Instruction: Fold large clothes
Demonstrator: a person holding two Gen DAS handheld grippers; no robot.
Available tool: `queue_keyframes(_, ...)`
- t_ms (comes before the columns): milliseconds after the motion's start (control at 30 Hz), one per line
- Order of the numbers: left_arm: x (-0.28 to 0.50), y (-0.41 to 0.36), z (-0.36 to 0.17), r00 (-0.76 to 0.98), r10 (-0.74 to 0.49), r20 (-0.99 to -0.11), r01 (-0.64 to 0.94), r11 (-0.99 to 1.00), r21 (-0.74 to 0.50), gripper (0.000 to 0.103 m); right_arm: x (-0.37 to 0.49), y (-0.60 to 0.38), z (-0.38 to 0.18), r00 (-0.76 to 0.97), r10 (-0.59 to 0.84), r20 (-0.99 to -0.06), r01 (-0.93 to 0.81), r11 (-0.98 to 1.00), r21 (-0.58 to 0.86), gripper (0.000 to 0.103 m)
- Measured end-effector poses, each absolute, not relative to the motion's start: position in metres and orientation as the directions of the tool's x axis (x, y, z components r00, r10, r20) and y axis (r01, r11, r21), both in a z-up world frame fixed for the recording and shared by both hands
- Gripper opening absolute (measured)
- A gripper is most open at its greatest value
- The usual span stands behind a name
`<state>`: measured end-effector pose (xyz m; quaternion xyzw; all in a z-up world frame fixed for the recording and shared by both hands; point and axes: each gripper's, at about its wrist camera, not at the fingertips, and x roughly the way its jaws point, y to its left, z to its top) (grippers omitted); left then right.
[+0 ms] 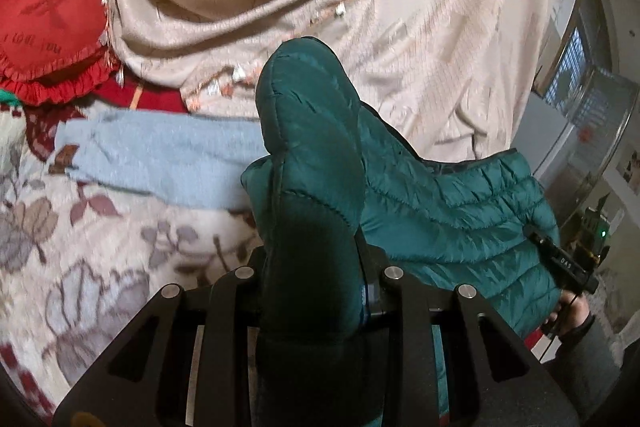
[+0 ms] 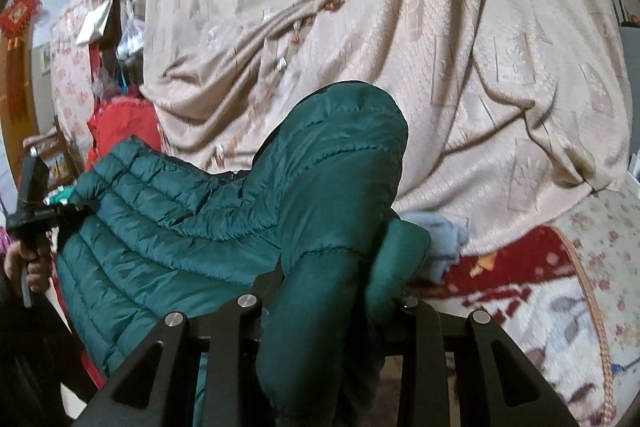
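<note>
You had the left tongs (image 1: 320, 267) and right tongs (image 2: 328, 291) each clamped on the jacket (image 1: 440, 203), stretched between them above the bed (image 1: 100, 247), ready to fold.

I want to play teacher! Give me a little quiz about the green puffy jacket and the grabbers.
1. True or false: the left gripper is shut on the green jacket.
2. What else holds the jacket? A) the right gripper B) nothing C) a hanger
3. Fill in: a light ____ garment lies on the flowered blanket behind the jacket.

Key: 1 true; 2 A; 3 blue.
</note>
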<state>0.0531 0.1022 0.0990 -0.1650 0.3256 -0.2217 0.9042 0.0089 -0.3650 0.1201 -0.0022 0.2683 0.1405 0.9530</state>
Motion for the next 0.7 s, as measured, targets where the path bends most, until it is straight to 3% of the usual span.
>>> queue_keyframes(233, 0.057, 0.084, 0.076, 0.658, -0.451, -0.604, 0.265, 0.888, -0.375, 0.026, 0.024, -0.361, 0.089, 0.754, 0.236, -0.613, -0.265, 0.963, 0.044, 0.03)
queue_keyframes(367, 0.073, 0.089, 0.064, 0.638, -0.444, -0.629, 0.227, 0.889, -0.398, 0.028, 0.036, -0.367, 0.076, 0.713, 0.232, -0.662, -0.234, 0.968, 0.088, 0.03)
queue_keyframes(467, 0.081, 0.086, 0.051, 0.616, -0.404, -0.676, 0.188, 0.909, -0.371, 0.039, 0.052, -0.38, 0.052, 0.609, 0.246, -0.754, -0.171, 0.969, 0.178, 0.038)
queue_keyframes(533, 0.086, 0.086, 0.041, 0.591, -0.382, -0.71, 0.153, 0.918, -0.367, 0.049, 0.059, -0.391, 0.039, 0.547, 0.26, -0.796, -0.111, 0.965, 0.239, 0.051)
queue_keyframes(600, 0.091, 0.091, 0.037, 0.575, -0.376, -0.727, 0.12, 0.917, -0.38, 0.062, 0.061, -0.402, 0.037, 0.532, 0.293, -0.794, -0.071, 0.95, 0.303, 0.052)
queue_keyframes(700, 0.093, 0.104, 0.039, 0.579, -0.376, -0.724, 0.069, 0.907, -0.416, 0.066, 0.053, -0.416, 0.049, 0.578, 0.313, -0.754, -0.029, 0.931, 0.364, 0.053)
